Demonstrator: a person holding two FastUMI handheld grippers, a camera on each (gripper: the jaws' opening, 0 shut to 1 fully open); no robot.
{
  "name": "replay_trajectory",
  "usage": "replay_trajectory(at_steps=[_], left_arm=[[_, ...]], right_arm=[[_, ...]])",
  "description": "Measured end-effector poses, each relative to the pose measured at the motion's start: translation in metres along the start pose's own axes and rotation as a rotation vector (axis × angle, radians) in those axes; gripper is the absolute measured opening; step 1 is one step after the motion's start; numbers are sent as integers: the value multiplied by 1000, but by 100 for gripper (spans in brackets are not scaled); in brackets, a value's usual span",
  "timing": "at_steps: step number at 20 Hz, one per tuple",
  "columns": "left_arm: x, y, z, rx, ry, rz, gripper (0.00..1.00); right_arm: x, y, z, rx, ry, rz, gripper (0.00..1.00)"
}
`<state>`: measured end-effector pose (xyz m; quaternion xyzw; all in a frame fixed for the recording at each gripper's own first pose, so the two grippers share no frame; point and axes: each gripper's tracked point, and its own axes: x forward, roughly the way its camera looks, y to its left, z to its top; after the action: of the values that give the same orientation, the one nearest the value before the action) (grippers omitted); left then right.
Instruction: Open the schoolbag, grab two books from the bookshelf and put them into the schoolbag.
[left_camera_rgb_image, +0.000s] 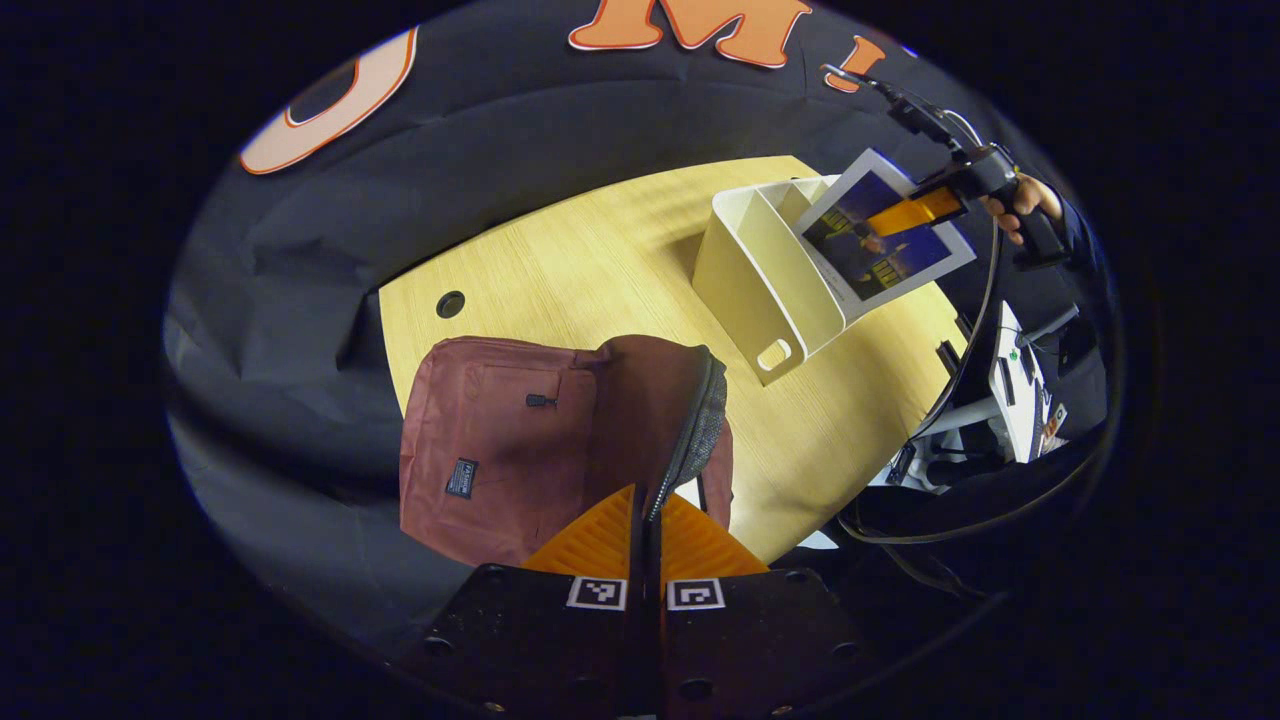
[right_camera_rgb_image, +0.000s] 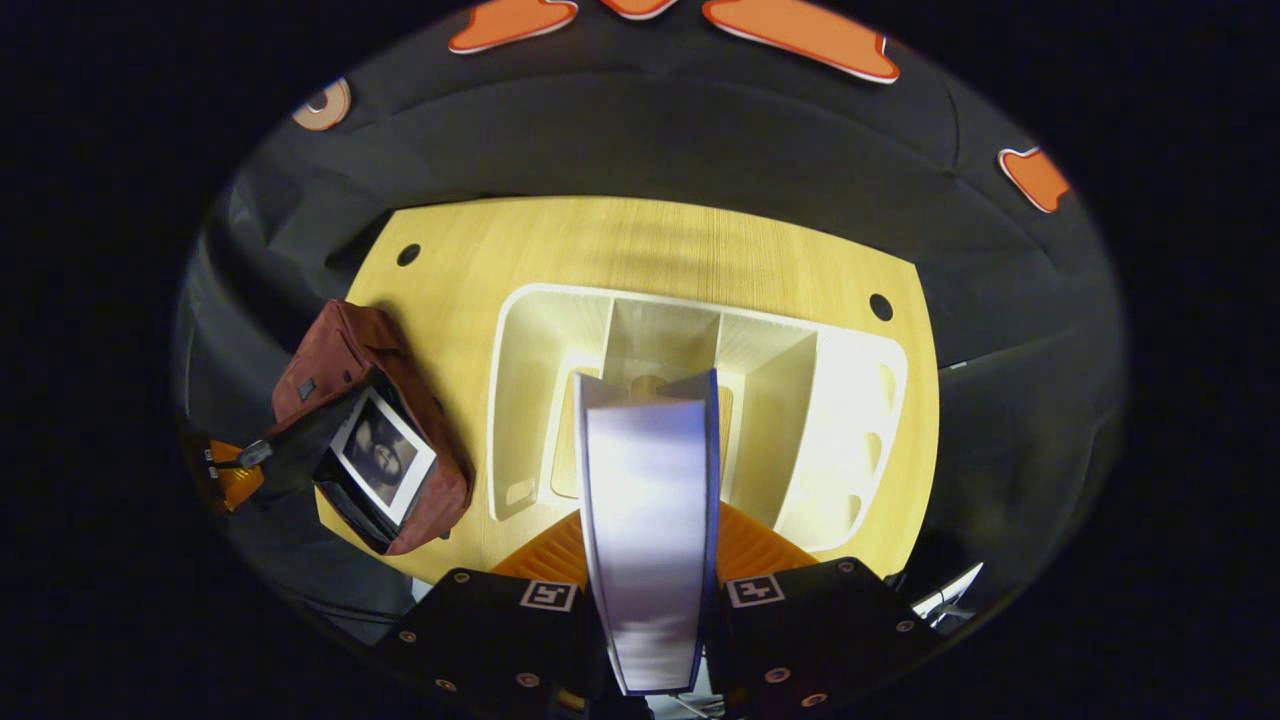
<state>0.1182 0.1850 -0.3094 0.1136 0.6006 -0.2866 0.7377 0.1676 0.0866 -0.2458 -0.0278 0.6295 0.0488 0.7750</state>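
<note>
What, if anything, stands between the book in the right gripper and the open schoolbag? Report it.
Nothing visible blocks the way. The right gripper holds the book above the bookshelf, and bare table lies between there and the schoolbag. The left gripper holds the bag's zipper edge, and one book already sits in the mouth.

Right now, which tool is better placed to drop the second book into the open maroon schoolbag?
Right tool: it grips the blue-covered book above the cream shelf. Left tool holds the maroon fabric schoolbag's opening.
</note>
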Motion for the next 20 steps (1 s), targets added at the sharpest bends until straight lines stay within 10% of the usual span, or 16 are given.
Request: replay_trajectory(at_steps=[11,20], left_arm=[[-1,5,-1,39,-38,-22,1],[-1,5,-4,76,-83,-69,1]], right_arm=[[-122,38,1,5,-209,83,39],[-119,113,-31,165,-256,283,39]])
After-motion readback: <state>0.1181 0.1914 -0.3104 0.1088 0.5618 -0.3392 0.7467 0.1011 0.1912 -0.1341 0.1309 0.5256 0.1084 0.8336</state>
